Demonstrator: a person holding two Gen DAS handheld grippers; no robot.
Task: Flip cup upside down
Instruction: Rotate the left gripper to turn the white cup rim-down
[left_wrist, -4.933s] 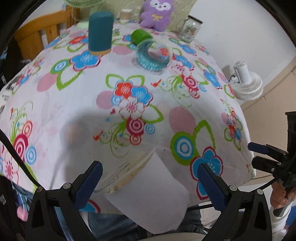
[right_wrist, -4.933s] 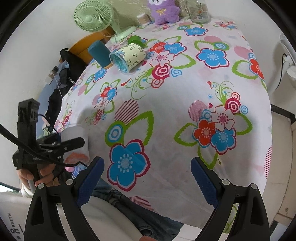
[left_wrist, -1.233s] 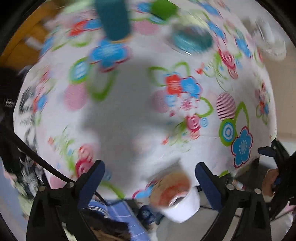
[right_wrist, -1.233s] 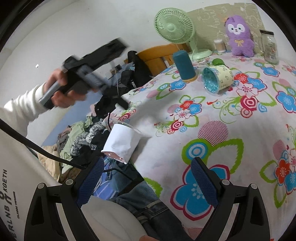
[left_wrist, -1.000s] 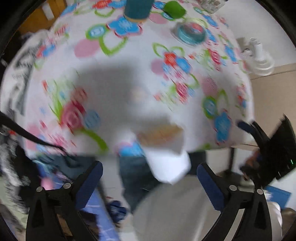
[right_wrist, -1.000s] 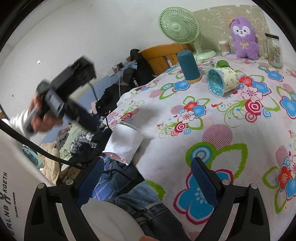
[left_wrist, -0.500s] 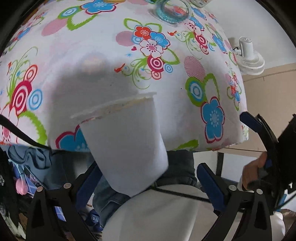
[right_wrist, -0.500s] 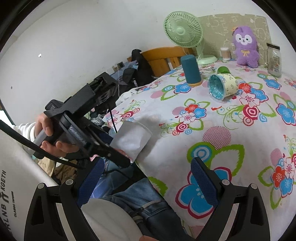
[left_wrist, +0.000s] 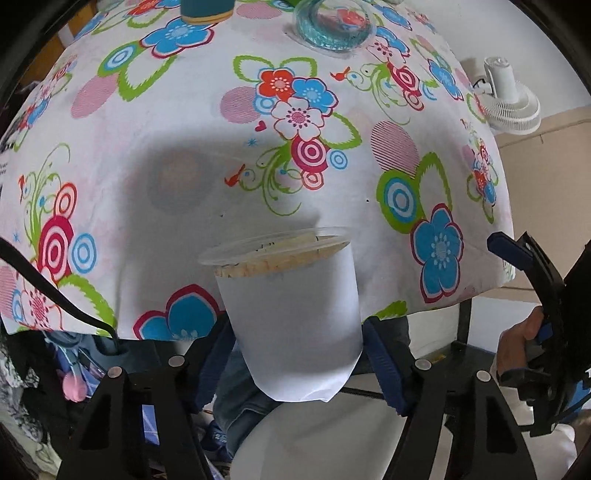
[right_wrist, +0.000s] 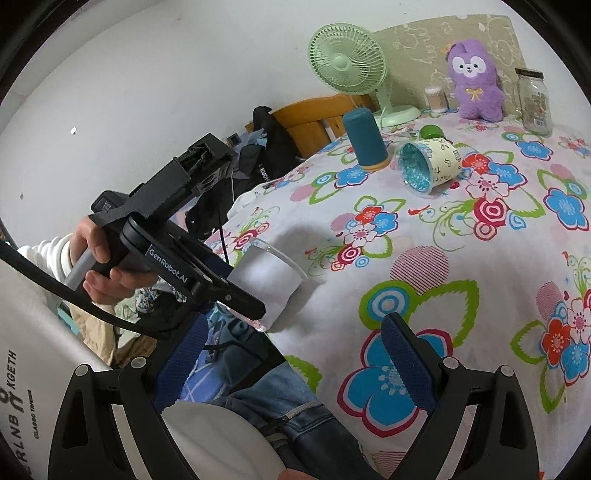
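Left wrist: the frosted, tapered plastic cup (left_wrist: 291, 317) is pinched by the left gripper (left_wrist: 295, 345) at the floral tablecloth (left_wrist: 207, 155) edge, rim toward the table; its base is cut off.

Right wrist: cup (right_wrist: 271, 282) tilted, half hidden; the right gripper (right_wrist: 295, 349) is spread, empty.

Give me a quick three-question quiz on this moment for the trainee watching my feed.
1. True or false: the left gripper is closed on the white cup.
2. Which way does the patterned cup lie? A upright, B on its side, C upside down.
3. Fill in: the right gripper holds ____.

Key: 1 true. 2 B. 3 nothing; its jaws stand open over the tablecloth.
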